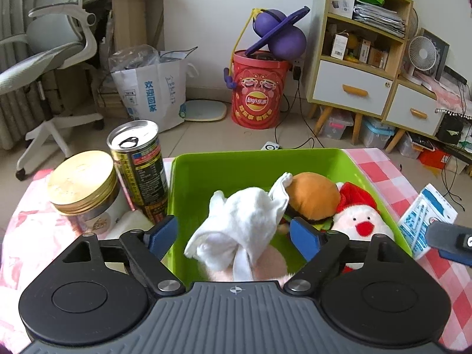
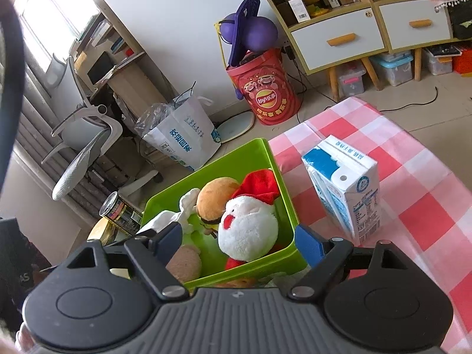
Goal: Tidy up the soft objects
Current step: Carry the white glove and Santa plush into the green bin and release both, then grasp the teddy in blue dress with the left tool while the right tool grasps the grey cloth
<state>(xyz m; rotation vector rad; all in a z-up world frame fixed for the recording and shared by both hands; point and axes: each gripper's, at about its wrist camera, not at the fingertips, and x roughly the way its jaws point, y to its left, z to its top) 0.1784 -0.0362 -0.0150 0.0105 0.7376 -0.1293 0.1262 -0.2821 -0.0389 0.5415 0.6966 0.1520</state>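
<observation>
The left claw [image 1: 234, 231] is tilting down over the green bin [image 1: 206, 162] on the table, jaws spread wide around a white cloth [image 1: 242, 221] without pressing it. The right claw [image 2: 239, 240] is angling down likewise, wide apart, straddling the bin's near corner beside the Santa plush [image 2: 247, 230].

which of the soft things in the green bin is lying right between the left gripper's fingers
The white cloth, draped loose between the open left gripper; the burger plush and Santa plush lie beyond its right finger.
</observation>
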